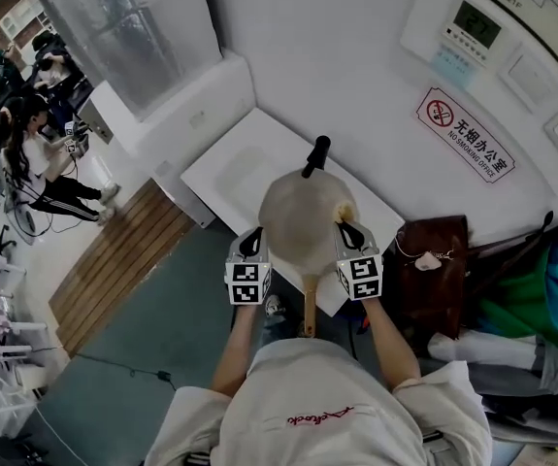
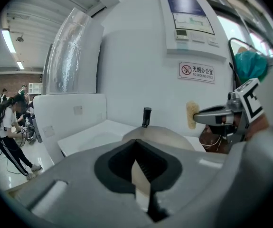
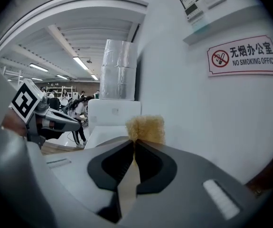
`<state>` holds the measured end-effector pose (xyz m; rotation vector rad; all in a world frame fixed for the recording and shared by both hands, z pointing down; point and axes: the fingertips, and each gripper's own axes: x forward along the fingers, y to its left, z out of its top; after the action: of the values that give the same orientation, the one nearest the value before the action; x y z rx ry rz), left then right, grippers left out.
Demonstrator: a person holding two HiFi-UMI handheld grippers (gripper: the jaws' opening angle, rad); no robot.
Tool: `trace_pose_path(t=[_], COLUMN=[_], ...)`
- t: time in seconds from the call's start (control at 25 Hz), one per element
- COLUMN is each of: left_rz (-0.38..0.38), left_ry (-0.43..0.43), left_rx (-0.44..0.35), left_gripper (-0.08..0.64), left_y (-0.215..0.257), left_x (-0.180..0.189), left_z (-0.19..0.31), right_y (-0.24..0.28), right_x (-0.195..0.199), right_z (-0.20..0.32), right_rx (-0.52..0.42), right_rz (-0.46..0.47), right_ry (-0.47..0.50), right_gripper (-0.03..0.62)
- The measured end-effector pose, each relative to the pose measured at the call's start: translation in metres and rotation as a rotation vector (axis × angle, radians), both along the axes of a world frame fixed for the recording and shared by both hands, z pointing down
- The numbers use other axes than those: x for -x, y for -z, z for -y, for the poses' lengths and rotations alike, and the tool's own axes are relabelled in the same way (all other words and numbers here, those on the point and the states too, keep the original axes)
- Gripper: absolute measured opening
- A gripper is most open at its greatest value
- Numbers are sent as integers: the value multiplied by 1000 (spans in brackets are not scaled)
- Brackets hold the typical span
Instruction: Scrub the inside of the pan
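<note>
1. Now the left tool (image 1: 251,241) is clamped shut on the pan's (image 1: 298,216) left rim, over the counter's (image 1: 225,168) near edge.
2. Right tool (image 1: 349,229) pinches a sponge (image 1: 344,212) at the right rim.

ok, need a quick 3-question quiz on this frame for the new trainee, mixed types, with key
1. Which does the right tool hold? A) a cloth B) a yellow sponge C) nothing
2. True or false: the left tool is wide open, clear of the pan.
3. What sign hangs on the wall behind the pan?

Key: 1 B. 2 false: it is shut on the pan's rim. 3 a no-smoking sign.
</note>
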<state>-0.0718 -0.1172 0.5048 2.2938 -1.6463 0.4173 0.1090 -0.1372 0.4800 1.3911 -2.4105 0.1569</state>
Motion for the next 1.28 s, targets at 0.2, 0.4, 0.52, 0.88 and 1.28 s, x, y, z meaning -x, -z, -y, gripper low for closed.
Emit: trace_pose_path(t=[0.2,0.4,0.52,0.88,1.28], left_rz=[31,18,26,7,8], left_ry=[6,13,12,-31,-22], left_rx=[-67,-97,-107,-157,-148], left_gripper=[0,0,0,0,0], left_y=[26,38,42,59,56], left_x=[-2,-12,-20,-37,-38], left_z=[-12,-27,-34,-41,-39], right_y=[14,23,31,35,36], right_x=[-20,-39,-49,-55,-52], right_z=[-25,-48,-58,-68,-61], right_rx=[-26,-56,-81,-109,-105], right_rz=[38,45,49,28,62], right_ry=[-32,-49,-61,-53,-45], right_gripper=[23,22,21,21,21])
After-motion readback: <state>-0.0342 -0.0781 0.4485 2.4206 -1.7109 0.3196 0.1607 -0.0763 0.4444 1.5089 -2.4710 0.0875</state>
